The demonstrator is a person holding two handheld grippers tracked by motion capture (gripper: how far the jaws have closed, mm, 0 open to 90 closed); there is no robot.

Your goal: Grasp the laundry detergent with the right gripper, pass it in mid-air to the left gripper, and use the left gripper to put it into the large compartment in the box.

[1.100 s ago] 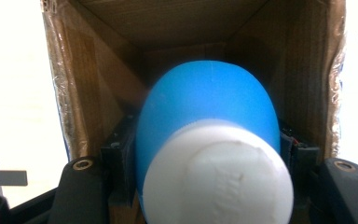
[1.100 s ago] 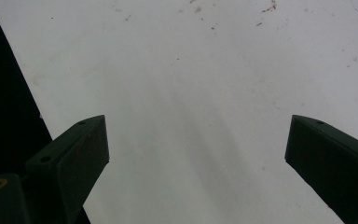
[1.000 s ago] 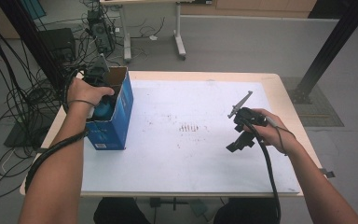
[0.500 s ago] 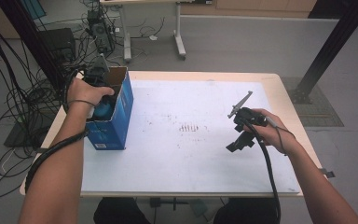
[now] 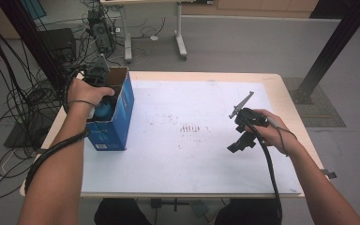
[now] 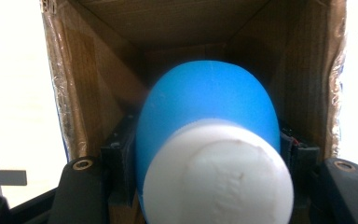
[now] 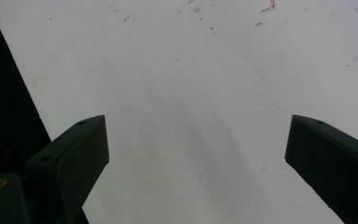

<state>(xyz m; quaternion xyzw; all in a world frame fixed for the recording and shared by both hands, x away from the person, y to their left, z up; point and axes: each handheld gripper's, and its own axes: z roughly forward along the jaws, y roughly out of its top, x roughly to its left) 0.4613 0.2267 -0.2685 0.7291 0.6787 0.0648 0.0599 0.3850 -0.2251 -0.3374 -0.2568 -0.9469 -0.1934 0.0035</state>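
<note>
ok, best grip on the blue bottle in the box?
Grip the blue bottle across its rounded body just below the white cap, coming straight down through the open top of the cardboard box. The walls block any side approach. The left gripper is already clamped there, one jaw on each side.

We see a pale table with a white top on a grey floor, a tangle of black cables at its left, a second table's legs beyond it, a black post at the right and a dark mat beside that.
</note>
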